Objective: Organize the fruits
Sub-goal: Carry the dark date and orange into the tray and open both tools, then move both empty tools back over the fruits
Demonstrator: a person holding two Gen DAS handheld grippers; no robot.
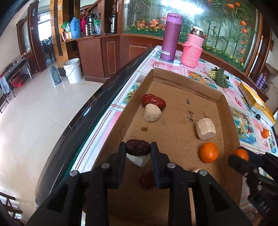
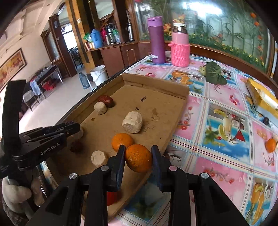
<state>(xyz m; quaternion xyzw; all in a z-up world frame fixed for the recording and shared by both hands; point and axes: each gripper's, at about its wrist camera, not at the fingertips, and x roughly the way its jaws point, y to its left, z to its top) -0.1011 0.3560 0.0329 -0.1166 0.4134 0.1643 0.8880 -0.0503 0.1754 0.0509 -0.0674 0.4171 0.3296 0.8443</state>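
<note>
With the left fingers [image 1: 138, 149] clamped on a date [image 1: 138, 147] and the right fingers [image 2: 138, 157] on an orange [image 2: 138, 157], each fruit wanted lowering beside its kind in the tray [image 1: 231, 125] before release.

1. Home, living/dining area; lived-in, nothing industrial.
2. Table [image 2: 217, 104] covered with a pink cartoon fruit-print plastic cloth, household style.
3. Purple thermos [image 1: 171, 37] and a flask in a pink knitted sleeve [image 1: 192, 50] stand on the table at its far end.
4. Wooden sideboard [image 1: 97, 55] behind carries a blue thermos jug [image 1: 75, 27], kettles and bottles.
5. Large glass panel with bamboo and orange flowers [image 1: 217, 26] along the back wall, looks like an aquarium or decorative screen.
6. Glossy tiled floor [image 1: 34, 113] with a white plastic bucket [image 1: 73, 70] on it.
7. Framed painting [image 2: 12, 63] on the wall; doorway to a room with dark chairs [image 1: 48, 47].
8. Wooden stair banister [image 1: 115, 7] at the top.
</note>
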